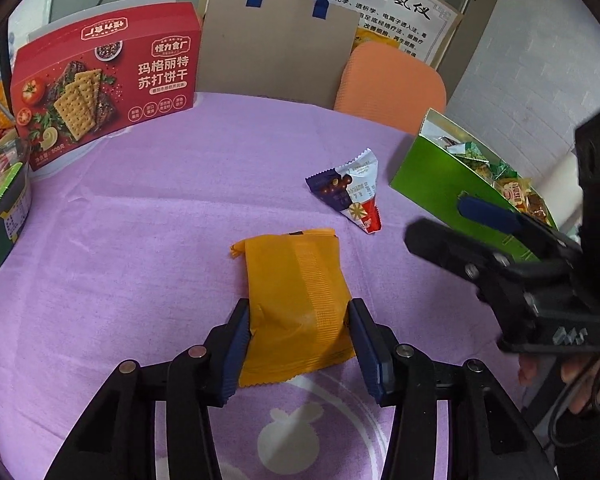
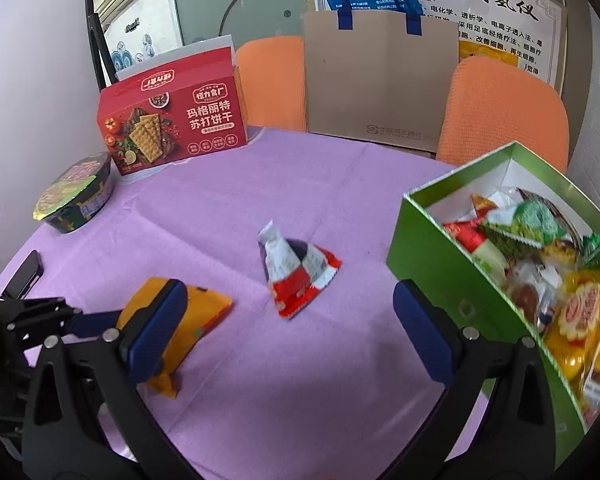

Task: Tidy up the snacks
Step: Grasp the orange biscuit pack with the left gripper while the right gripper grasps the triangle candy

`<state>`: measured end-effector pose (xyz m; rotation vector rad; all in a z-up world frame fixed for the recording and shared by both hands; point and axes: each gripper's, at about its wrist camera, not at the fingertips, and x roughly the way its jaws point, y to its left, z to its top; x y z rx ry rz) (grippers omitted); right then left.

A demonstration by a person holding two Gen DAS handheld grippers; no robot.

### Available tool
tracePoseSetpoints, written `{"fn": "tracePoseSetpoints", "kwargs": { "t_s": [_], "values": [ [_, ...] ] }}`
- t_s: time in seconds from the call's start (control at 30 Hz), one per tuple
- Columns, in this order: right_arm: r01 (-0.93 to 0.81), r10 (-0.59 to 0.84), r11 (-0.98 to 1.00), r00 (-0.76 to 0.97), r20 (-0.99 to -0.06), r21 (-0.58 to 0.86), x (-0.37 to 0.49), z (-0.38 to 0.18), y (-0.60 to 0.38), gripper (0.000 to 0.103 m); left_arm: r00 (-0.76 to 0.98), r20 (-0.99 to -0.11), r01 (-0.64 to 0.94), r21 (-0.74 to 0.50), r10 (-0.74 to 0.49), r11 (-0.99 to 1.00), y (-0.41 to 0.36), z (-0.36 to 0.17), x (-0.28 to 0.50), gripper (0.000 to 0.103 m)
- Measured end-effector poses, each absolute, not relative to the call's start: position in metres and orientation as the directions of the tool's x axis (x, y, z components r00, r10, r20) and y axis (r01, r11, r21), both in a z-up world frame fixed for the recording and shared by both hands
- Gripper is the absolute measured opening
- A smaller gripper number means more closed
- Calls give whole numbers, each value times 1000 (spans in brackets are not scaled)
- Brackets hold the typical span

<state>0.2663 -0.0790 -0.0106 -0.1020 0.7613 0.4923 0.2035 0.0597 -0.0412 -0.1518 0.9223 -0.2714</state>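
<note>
The left gripper (image 1: 298, 344) clamped the flat orange foil snack packet (image 1: 296, 300) on the purple tablecloth (image 1: 160, 240); the right gripper (image 2: 292, 332) gaped wide, empty. Beyond lay a triangular red-and-white wrapped snack (image 2: 296, 272), bare cloth around it. The green cardboard box (image 2: 428, 248) held assorted wrapped snacks.

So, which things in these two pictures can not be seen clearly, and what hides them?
- Orange packet: in the right wrist view, the right gripper's own finger covers its middle.
- Green box: contents blurred at the right edge of the right wrist view; in the left wrist view the right gripper hides part.
- Noodle bowl: cut off by the left edge of the left wrist view.
- Left gripper: whether its pads press the packet is unclear.
</note>
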Motion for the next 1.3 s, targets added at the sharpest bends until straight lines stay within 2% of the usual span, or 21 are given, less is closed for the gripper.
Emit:
{"fn": "tracePoseSetpoints", "kwargs": {
  "t_s": [0.17, 0.2, 0.27, 0.3, 0.33, 0.37, 0.67, 0.93, 1.07, 1.3],
  "values": [
    [-458, 365, 885, 580, -728, 79, 287, -27, -65, 102, 570, -761, 171, -258, -309, 951, 62, -42, 203, 49],
    [-462, 364, 884, 573, -734, 77, 288, -30, -63, 99, 570, -760, 172, -262, -313, 950, 63, -42, 204, 49],
    [-470, 366, 879, 553, -748, 83, 290, -36, -60, 86, 569, -759, 173, -264, -315, 949, 63, -43, 204, 49],
    [-473, 366, 877, 536, -761, 89, 291, -39, -59, 72, 569, -759, 174, -264, -316, 949, 63, -43, 204, 49],
    [-473, 365, 876, 523, -771, 94, 292, -41, -57, 53, 569, -759, 174, -265, -317, 948, 63, -43, 204, 49],
    [-469, 357, 879, 520, -776, 91, 292, -43, -57, 44, 569, -758, 174, -267, -318, 948, 63, -43, 205, 49],
    [-469, 404, 873, 546, -734, 131, 255, -25, -74, 42, 562, -761, 155, -290, -325, 945, 70, -43, 197, 49],
    [-436, 458, 876, 616, -641, 207, 179, 12, -131, 42, 565, -756, 162, -292, -331, 943, 58, -30, 181, 44],
    [-356, 424, 904, 676, -603, 236, 146, 22, -172, 42, 584, -726, 220, -288, -362, 932, 38, -10, 172, 43],
    [-222, 290, 956, 797, -530, 190, 111, 46, -238, 43, 600, -680, 315, -282, -421, 906, -4, 33, 159, 43]
  ]
}}
